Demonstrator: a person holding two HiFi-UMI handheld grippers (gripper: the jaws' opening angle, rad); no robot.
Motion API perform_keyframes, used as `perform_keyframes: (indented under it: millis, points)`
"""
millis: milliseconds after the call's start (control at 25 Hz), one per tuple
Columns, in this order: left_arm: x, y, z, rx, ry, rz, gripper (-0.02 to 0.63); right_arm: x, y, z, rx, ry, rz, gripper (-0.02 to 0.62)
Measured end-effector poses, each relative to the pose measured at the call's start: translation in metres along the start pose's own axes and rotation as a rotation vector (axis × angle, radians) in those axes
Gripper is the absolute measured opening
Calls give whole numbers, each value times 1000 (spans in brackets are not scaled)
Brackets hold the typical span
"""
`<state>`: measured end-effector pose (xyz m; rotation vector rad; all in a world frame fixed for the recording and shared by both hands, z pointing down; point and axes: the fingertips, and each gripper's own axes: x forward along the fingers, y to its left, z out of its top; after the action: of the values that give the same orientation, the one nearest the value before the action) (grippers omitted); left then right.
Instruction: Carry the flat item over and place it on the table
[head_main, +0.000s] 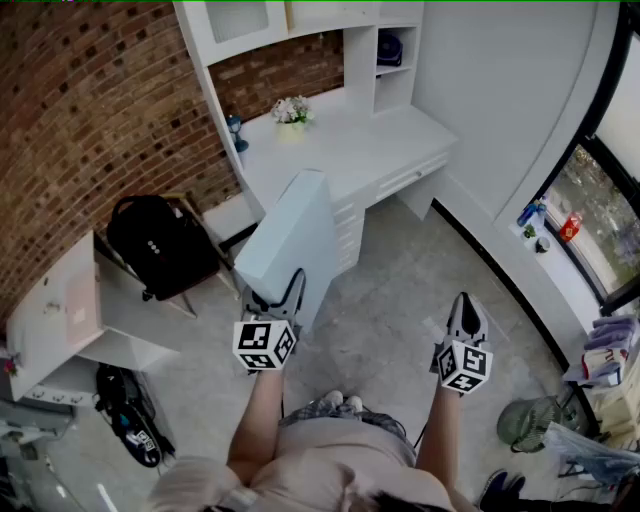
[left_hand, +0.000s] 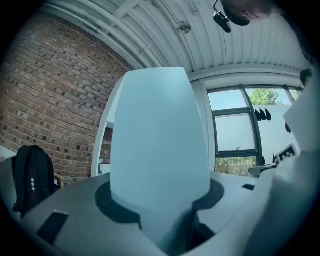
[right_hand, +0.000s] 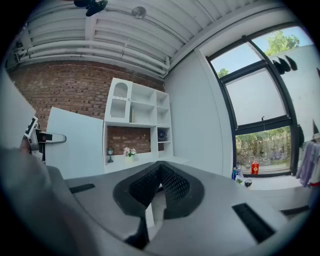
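A flat pale-blue board (head_main: 290, 240) stands up on edge above the floor, held at its lower end by my left gripper (head_main: 272, 302), whose jaws are shut on it. In the left gripper view the flat board (left_hand: 157, 145) fills the middle and rises out from between the jaws. My right gripper (head_main: 465, 322) hangs to the right of the board, apart from it, its jaws shut with the ribbed pads (right_hand: 170, 185) together and nothing between them. A white desk (head_main: 340, 145) with shelves stands ahead against the brick wall.
A small flower pot (head_main: 292, 110) and a blue figurine (head_main: 236, 130) stand on the desk. A black backpack (head_main: 160, 245) rests on a chair at the left. A white cabinet (head_main: 60, 310) is lower left. Bottles (head_main: 570, 226) line the window sill at right.
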<state>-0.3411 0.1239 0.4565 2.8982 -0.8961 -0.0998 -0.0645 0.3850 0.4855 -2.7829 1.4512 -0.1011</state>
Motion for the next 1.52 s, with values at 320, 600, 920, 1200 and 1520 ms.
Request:
perform_keyframes:
  millis: [320,600,920,1200,1520]
  points:
    - [6,4,0,1,-2,-1,273,9,4,0,0,-4,8,14]
    - [10,8,-3,-6,10,-10,273,12,5,-1,9,-2,-13,15]
    - [18,15,-4,-14,17,-29,273,15,16,-3,31,-9,-2,15]
    - [30,26,-6,-12,17,-55,273,22,32,-5,20,-19,5,15]
    - [54,28,-12,-18,24,-69,273,36,25,-10,11,-7,-10,15]
